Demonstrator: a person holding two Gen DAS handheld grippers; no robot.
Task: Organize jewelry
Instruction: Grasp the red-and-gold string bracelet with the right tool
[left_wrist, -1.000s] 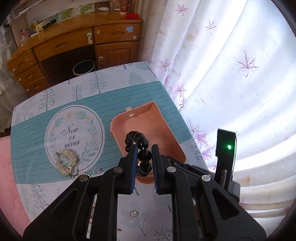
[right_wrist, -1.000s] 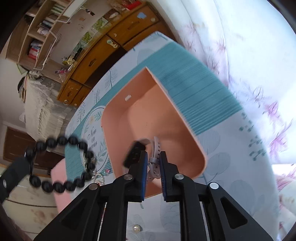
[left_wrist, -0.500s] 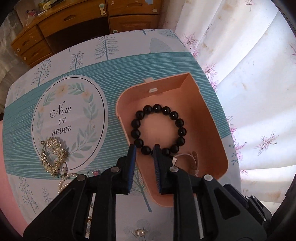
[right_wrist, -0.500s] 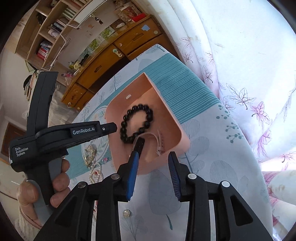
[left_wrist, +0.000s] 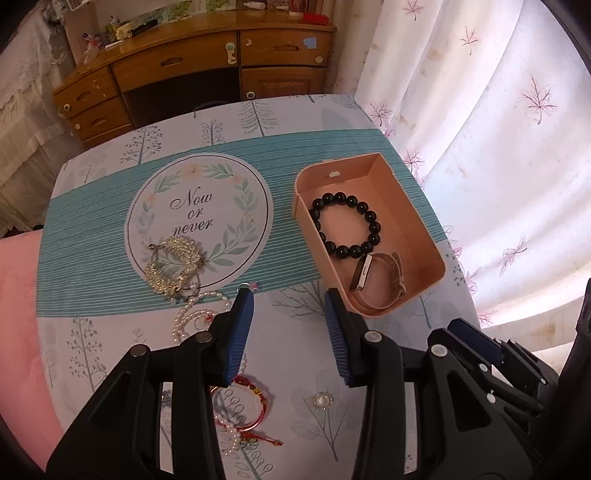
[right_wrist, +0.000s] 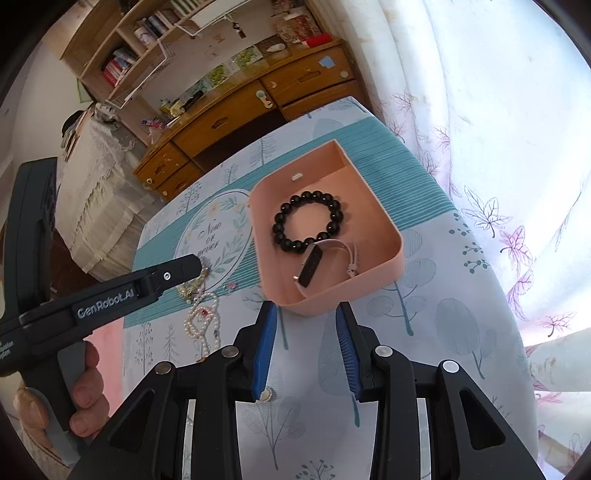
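A pink tray (left_wrist: 424, 236) (right_wrist: 384, 225) on the table holds a black bead bracelet (left_wrist: 373, 225) (right_wrist: 334, 210) and a pink-strapped watch (left_wrist: 391, 273) (right_wrist: 314, 264). Left of it lie a gold necklace (left_wrist: 171, 267), a pearl strand (left_wrist: 192, 314) (right_wrist: 201, 325), a red cord bracelet (left_wrist: 258, 402) and a pearl brooch (left_wrist: 322, 399). My left gripper (left_wrist: 290, 295) is open and empty, above the table in front of the tray. My right gripper (right_wrist: 306, 306) is open and empty, just short of the tray's near wall.
A patterned cloth (left_wrist: 92, 206) covers the table; its right edge meets a floral curtain (left_wrist: 498, 147). A wooden desk (left_wrist: 192, 62) stands beyond the far edge. The left gripper's body (right_wrist: 110, 295) and the hand holding it fill the left of the right wrist view.
My left gripper has dropped the bead bracelet into the tray, opened and drawn back. My right gripper has let go of the watch in the tray, opened wider and pulled back.
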